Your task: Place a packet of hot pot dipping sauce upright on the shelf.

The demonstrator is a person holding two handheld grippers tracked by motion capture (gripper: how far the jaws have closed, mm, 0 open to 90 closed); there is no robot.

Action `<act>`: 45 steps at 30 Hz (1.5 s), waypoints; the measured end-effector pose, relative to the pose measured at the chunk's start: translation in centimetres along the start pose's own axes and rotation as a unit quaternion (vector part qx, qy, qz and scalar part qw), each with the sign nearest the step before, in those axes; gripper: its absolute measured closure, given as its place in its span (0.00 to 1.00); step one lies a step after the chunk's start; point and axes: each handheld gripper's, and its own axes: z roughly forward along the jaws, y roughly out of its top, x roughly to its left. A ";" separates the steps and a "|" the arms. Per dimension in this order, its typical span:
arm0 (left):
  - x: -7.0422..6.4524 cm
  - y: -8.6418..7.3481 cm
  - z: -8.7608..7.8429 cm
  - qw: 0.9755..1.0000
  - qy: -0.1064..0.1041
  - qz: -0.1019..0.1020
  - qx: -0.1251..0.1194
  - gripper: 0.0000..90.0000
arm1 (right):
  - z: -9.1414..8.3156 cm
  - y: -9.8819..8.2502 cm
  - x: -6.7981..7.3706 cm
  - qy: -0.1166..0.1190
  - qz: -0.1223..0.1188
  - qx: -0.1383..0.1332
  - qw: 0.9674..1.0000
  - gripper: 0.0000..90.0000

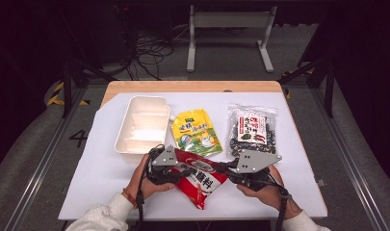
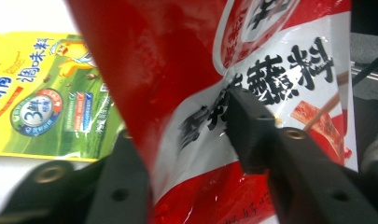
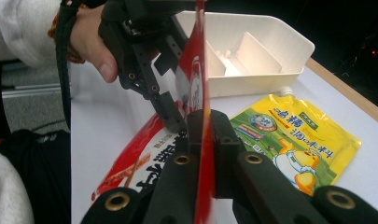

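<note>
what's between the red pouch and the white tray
Nothing visible blocks it. The red pouch, held by both grippers, sits just in front of the white tray; the yellow pouch lies beside the tray, off the direct path.

Dark room – grey floor (image 1: 33, 144), cables (image 1: 147, 50), white frame (image 1: 228, 21).

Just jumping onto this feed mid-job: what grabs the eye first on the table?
The red sauce packet stands out, held up off the white mat at the near edge, with the left gripper and right gripper both clamped on it from either side. Behind it lie a yellow pouch at centre, a dark clear-bagged snack packet to the right, and a white divided tray to the left.
</note>
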 end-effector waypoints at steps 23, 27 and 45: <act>0.2 -0.9 -3.0 0.996 -0.002 -0.034 -0.081 1.00 | -3.9 -6.6 -0.8 -0.079 0.125 0.050 0.988 0.42; -0.2 -0.5 -3.1 0.996 -0.002 -0.031 -0.089 1.00 | -5.1 -8.6 -0.4 -0.090 0.141 0.071 0.983 0.40; 2.0 1.8 -8.4 0.984 0.064 -0.018 -0.168 1.00 | -5.3 -12.1 0.2 -0.096 0.166 0.098 0.976 0.38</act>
